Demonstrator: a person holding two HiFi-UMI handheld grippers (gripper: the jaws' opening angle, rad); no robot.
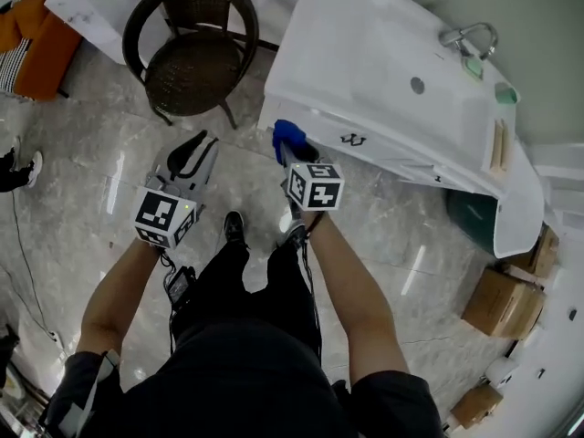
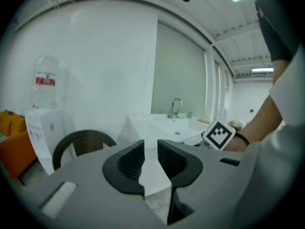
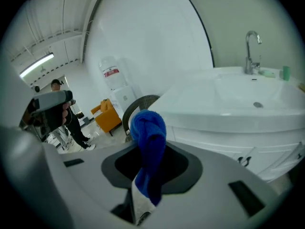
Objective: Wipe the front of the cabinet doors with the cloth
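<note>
Jaws of the right gripper (image 3: 150,163) are pinching the blue cloth (image 3: 148,130). It's bunched into a twisted wad that sticks up out of them, with a white end hanging below the pinch. From the head view the cloth is held up at the left corner of the white cabinet (image 1: 301,121), close to its front; can't tell if it's touching. Cabinet doors (image 3: 228,144) are shut, with two small dark handles (image 1: 353,140) side by side where they meet. Sink basin (image 1: 401,71) sits on top of the cabinet, faucet (image 1: 470,36) at its far edge. Left gripper (image 2: 150,156) is out to the left over the marble floor (image 1: 91,162), well apart from the cabinet. Its jaws are slightly spread, a narrow gap between the ribbed pads (image 2: 131,159), nothing in them. Dark wicker chair (image 1: 192,48) stands just left of the cabinet, orange sofa (image 1: 36,48) further left. Water dispenser (image 2: 45,109) with a bottle on top is against the wall behind the chair. Cardboard boxes (image 1: 502,304) are on the floor to the right. Right gripper view also catches a person (image 3: 64,116) standing in the background.
</note>
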